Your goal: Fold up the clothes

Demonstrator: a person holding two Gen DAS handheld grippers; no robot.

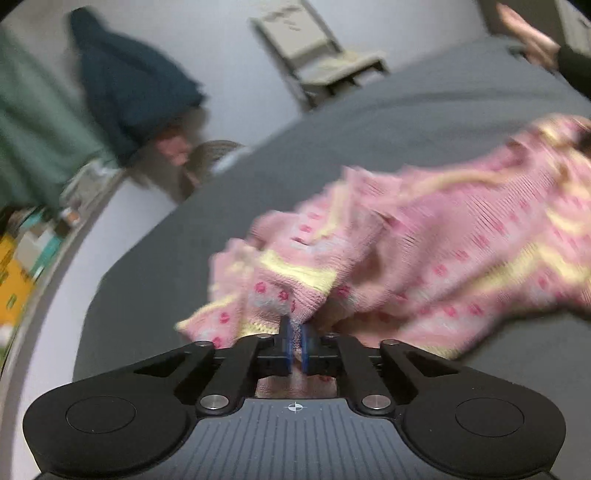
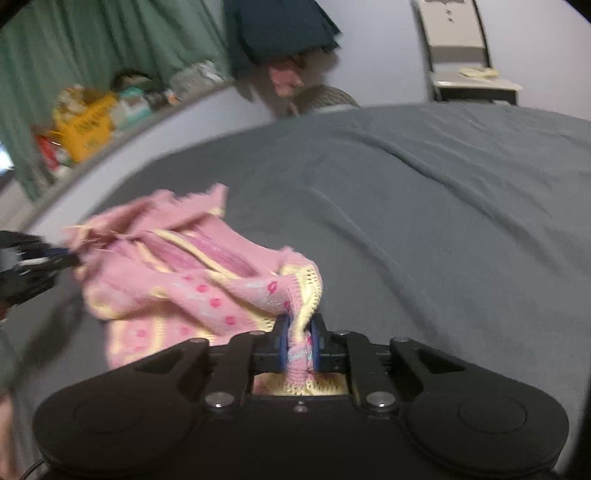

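Note:
A pink knitted garment (image 1: 443,243) with yellow bands and red dots lies crumpled on a grey bed sheet (image 1: 177,251). My left gripper (image 1: 294,338) is shut on a thin fold of the garment's near edge. In the right wrist view the same garment (image 2: 184,280) spreads to the left, and my right gripper (image 2: 298,341) is shut on a thicker bunch of its pink and yellow edge. The left gripper (image 2: 55,260) shows at the far left of that view, at the garment's other end.
The grey sheet (image 2: 424,206) stretches wide to the right of the garment. Beyond the bed stand a folding chair (image 1: 317,55), a dark blue hanging cloth (image 1: 129,81), a green curtain (image 2: 92,40) and a shelf of clutter (image 2: 85,125). A hand (image 1: 528,33) shows at top right.

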